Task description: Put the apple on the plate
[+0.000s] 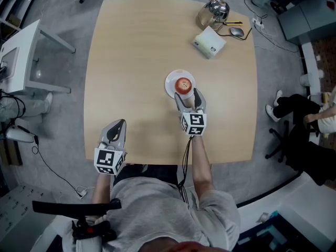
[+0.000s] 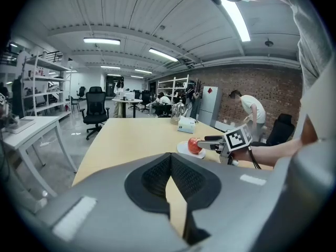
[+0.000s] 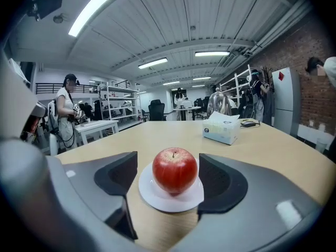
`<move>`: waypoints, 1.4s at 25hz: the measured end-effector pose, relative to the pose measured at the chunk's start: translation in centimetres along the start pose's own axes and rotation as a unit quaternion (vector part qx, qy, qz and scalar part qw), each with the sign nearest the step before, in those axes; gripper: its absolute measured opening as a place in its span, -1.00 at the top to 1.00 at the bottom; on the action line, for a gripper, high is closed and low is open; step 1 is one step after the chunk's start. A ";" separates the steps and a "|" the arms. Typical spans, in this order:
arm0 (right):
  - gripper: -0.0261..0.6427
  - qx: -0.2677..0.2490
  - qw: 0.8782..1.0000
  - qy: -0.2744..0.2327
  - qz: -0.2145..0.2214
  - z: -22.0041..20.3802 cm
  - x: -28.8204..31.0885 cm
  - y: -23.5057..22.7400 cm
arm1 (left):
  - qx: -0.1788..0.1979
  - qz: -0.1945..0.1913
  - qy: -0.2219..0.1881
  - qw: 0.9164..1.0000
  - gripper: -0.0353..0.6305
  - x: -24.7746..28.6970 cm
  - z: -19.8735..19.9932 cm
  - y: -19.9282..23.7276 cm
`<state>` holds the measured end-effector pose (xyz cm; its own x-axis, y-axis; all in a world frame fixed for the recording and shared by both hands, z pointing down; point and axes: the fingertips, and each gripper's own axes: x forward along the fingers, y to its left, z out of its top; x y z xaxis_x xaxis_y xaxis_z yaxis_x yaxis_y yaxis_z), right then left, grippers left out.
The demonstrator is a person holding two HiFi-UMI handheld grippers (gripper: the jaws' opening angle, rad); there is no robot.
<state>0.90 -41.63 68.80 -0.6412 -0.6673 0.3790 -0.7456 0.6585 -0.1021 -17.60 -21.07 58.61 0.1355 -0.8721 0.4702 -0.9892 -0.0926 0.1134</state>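
the apple (image 3: 175,170) is set on the plate (image 3: 157,197), so the putting-down looks done. the right claw (image 1: 188,95) is wide open around the apple, not touching it. the left claw (image 1: 119,125) is shut, far from the plate. next, the right claw should be pulled back gently.

This is a large open-plan office and lab floor in a loft-style building. In the left gripper view a brick wall (image 2: 262,88) fills the right, metal shelves (image 2: 39,83) and a white desk (image 2: 31,125) stand at the left, and a black office chair (image 2: 96,106) sits at centre left. Strip lights (image 2: 102,41) run along the ribbed ceiling. The head view shows a grey floor (image 1: 63,114) around the wooden table (image 1: 136,62).
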 end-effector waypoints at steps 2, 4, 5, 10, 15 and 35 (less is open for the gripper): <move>-0.18 0.000 1.000 -0.002 -0.004 0.3 -0.5 0.2 | 0.001 -0.002 -0.004 1.000 0.83 -0.3 0.2 0.0; -0.18 0.000 1.000 -0.004 -0.008 0.5 -1.0 0.3 | 0.002 -0.005 -0.007 1.000 0.84 -0.6 0.4 0.0; -0.18 0.000 1.000 -0.005 -0.009 0.6 -1.3 0.4 | 0.003 -0.006 -0.009 1.000 0.83 -0.7 0.5 0.0; -0.18 -0.001 1.000 -0.009 -0.017 1.2 -2.7 0.7 | 0.006 -0.013 -0.016 1.000 0.83 -1.3 0.8 -0.3; -0.17 -0.001 1.000 -0.017 -0.025 1.7 -4.2 1.3 | 0.010 -0.019 -0.027 0.999 0.83 -2.1 1.1 -0.5; -0.04 -0.008 0.996 -0.057 -0.067 4.7 -13.1 3.1 | 0.043 -0.054 -0.066 0.995 0.83 -5.2 2.7 -3.1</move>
<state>6.12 -32.49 59.18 -0.5537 -0.7835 0.2820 -0.8231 0.5664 -0.0425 -15.35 -17.60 53.44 0.2394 -0.9094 0.3400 -0.9709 -0.2255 0.0803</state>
